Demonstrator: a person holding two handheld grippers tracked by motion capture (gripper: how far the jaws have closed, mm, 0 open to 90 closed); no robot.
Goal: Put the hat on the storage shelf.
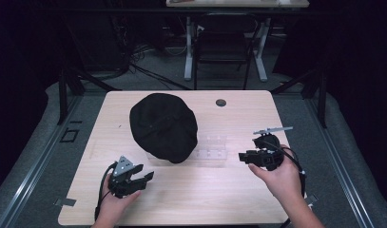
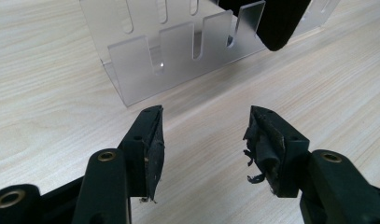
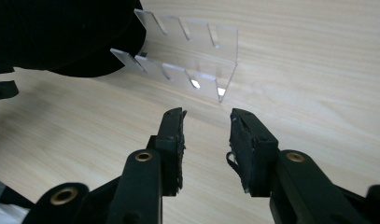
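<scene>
A black cap (image 1: 163, 126) lies on the light wooden table (image 1: 229, 199), left of the middle. Its right edge rests on a clear slotted acrylic rack (image 1: 211, 148). My left gripper (image 1: 146, 180) sits low near the front left, open, its jaws aimed right toward the rack. In the left gripper view the left gripper (image 2: 204, 135) holds nothing, with the rack (image 2: 178, 56) and the cap's edge (image 2: 271, 23) just ahead. My right gripper (image 1: 241, 158) is open to the right of the rack and points left. The right gripper view shows the right gripper (image 3: 207, 126) empty, facing the rack (image 3: 187, 56) and the cap (image 3: 61, 32).
A round cable hole (image 1: 221, 102) sits near the table's far edge. Beyond the table stand a dark chair (image 1: 224, 42) and a desk's white legs (image 1: 188, 52). Bare wood stretches along the front between the two hands.
</scene>
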